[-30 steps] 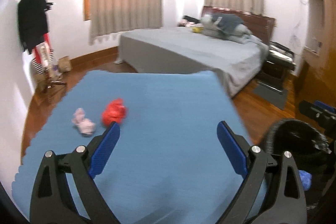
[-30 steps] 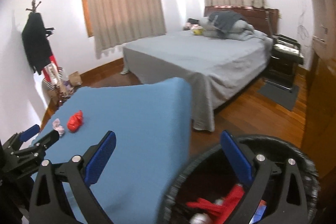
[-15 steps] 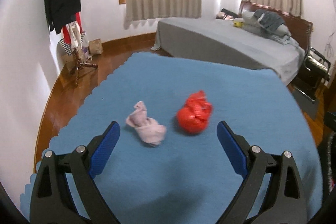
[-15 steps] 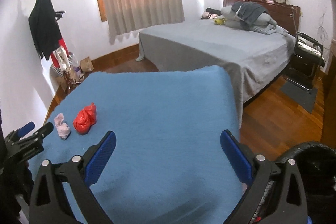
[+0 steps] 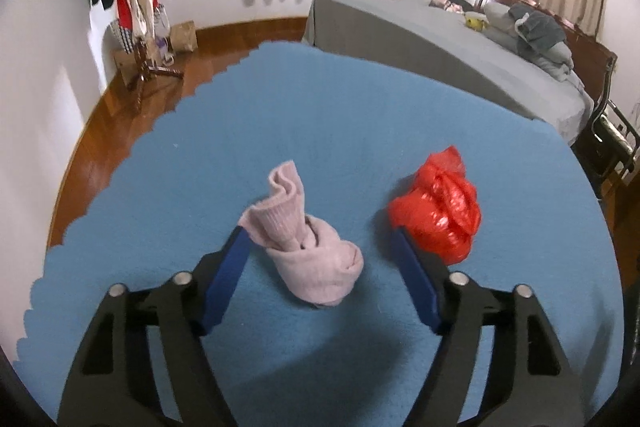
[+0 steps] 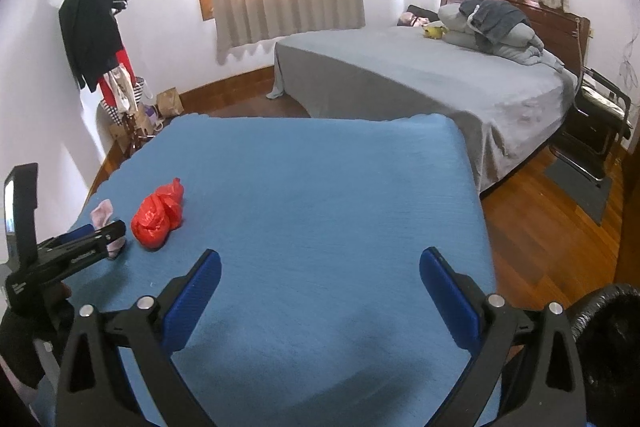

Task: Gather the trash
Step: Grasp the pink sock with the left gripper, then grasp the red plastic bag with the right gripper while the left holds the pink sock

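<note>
Since earlier frame, left hand-held gripper (image 5: pixel 320 243) dropped in on pale pink knotted fabric sock (image 5: pixel 304 241), jaws now closing round it, pads not yet pressing. Sock on blue cloth-covered desk (image 5: pixel 360 107), long axis running away from gripper, slightly leftward. Crumpled red plastic bag (image 5: pixel 438 213) just right of sock, outside right finger. Right hand-held gripper (image 6: pixel 320 291) wide apart, empty, well right of sock; left nearer.

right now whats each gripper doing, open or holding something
Left gripper: jaws closing around the pink sock, not yet clamped; the left pad touches it, the right is still clear.
Right gripper: open, holding nothing, over the blue cloth.
</note>
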